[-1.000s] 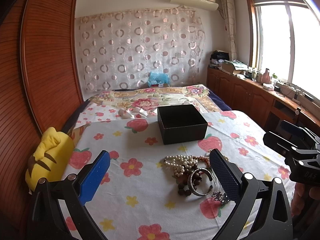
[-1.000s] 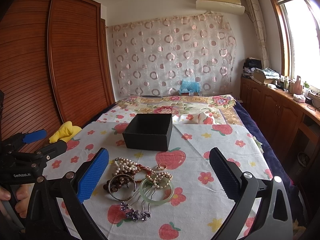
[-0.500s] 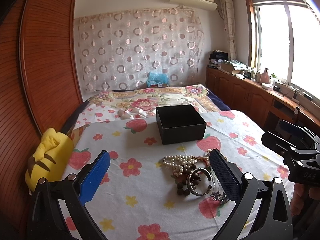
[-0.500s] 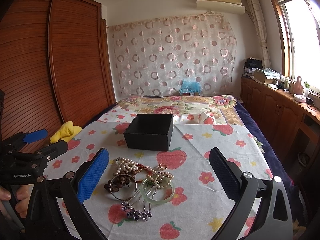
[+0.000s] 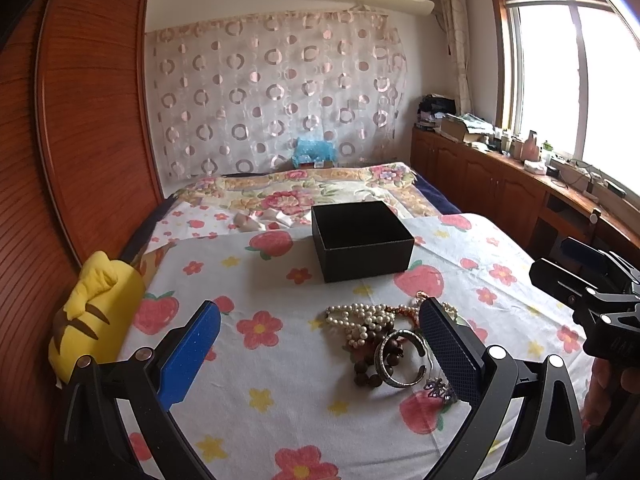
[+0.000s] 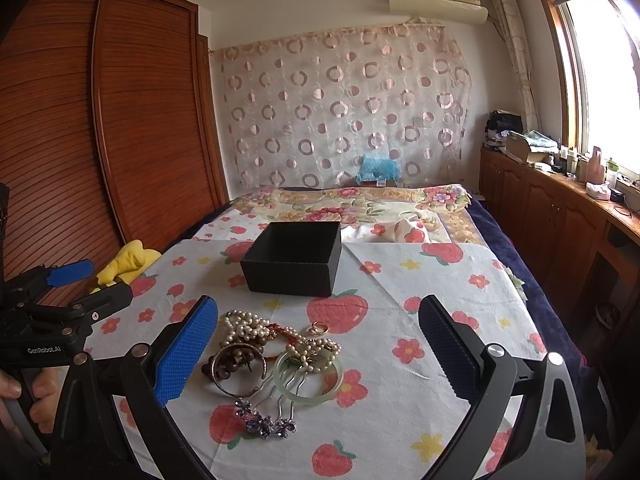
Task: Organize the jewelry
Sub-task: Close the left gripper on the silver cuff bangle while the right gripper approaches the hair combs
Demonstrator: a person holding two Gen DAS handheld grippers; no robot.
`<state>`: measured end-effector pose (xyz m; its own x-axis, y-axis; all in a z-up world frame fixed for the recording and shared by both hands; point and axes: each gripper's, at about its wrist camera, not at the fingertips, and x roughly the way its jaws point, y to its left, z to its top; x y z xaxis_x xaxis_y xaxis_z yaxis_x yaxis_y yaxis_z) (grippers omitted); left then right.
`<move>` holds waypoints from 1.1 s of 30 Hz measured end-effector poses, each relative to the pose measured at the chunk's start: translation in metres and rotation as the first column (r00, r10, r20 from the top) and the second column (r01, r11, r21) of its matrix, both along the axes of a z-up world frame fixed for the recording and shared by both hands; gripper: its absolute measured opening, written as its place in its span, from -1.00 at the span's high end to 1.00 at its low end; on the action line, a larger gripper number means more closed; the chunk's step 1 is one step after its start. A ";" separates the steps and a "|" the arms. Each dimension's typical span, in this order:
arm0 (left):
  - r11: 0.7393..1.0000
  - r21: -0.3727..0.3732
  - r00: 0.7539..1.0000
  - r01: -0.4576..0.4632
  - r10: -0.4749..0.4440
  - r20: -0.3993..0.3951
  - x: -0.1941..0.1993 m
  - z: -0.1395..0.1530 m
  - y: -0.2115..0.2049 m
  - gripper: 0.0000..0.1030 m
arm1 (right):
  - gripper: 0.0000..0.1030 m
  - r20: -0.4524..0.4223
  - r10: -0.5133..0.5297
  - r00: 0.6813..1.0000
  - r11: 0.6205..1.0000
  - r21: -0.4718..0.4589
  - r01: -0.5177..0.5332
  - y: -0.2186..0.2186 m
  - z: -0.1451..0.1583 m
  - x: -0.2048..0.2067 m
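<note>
Hovering over the bedsheet (image 6: 400, 300), both the left gripper (image 5: 320, 344) and right gripper (image 6: 318, 340) are spread wide, empty. The jewelry pile (image 6: 272, 352) lies between the right gripper's fingers. The black box (image 6: 294, 258) sits beyond the pile.

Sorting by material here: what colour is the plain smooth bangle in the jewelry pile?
Pale translucent green bangle; the right wrist view shows it best.

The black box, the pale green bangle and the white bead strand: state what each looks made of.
Black box: looks like matte cardboard, with thin straight walls and no shine.
Pale green bangle: jade or glass by its look, a translucent, glossy ring.
White bead strand: pearls or imitation pearl, round cream beads with a soft sheen; which one cannot be told.
</note>
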<state>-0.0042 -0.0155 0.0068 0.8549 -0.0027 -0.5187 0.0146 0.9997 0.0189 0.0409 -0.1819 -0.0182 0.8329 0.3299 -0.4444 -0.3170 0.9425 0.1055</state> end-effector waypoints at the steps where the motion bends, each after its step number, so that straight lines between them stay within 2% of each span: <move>1: 1.000 -0.001 1.000 0.001 -0.001 -0.003 0.002 -0.002 0.002 -0.87 | -0.95 -0.002 0.003 1.000 1.000 0.001 -0.003 -0.008 0.000 0.002; 18: 0.997 -0.022 0.987 0.077 -0.079 -0.138 0.030 -0.054 0.008 -0.87 | -0.93 -0.068 0.066 0.995 0.997 -0.041 -0.069 -0.012 -0.027 0.004; 25: 0.994 -0.026 0.976 0.110 -0.113 -0.184 0.040 -0.073 0.004 -0.87 | -0.64 -0.127 0.109 0.986 0.991 -0.063 -0.118 -0.008 -0.047 0.008; 31: 0.985 -0.024 0.958 0.170 -0.170 -0.230 0.049 -0.083 -0.006 -0.58 | -0.56 -0.176 0.130 0.976 0.985 -0.087 -0.147 -0.002 -0.066 0.009; 33: 0.981 -0.023 0.949 0.193 -0.192 -0.248 0.052 -0.087 -0.011 -0.36 | -0.56 -0.189 0.133 0.973 0.984 -0.090 -0.152 -0.001 -0.071 0.010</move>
<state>0.0480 -0.0263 -0.0802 0.6825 -0.1536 -0.7146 0.2110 0.9774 -0.0086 0.0506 -0.1833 -0.0887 0.6831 0.3838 -0.6213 -0.4332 0.8979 0.0784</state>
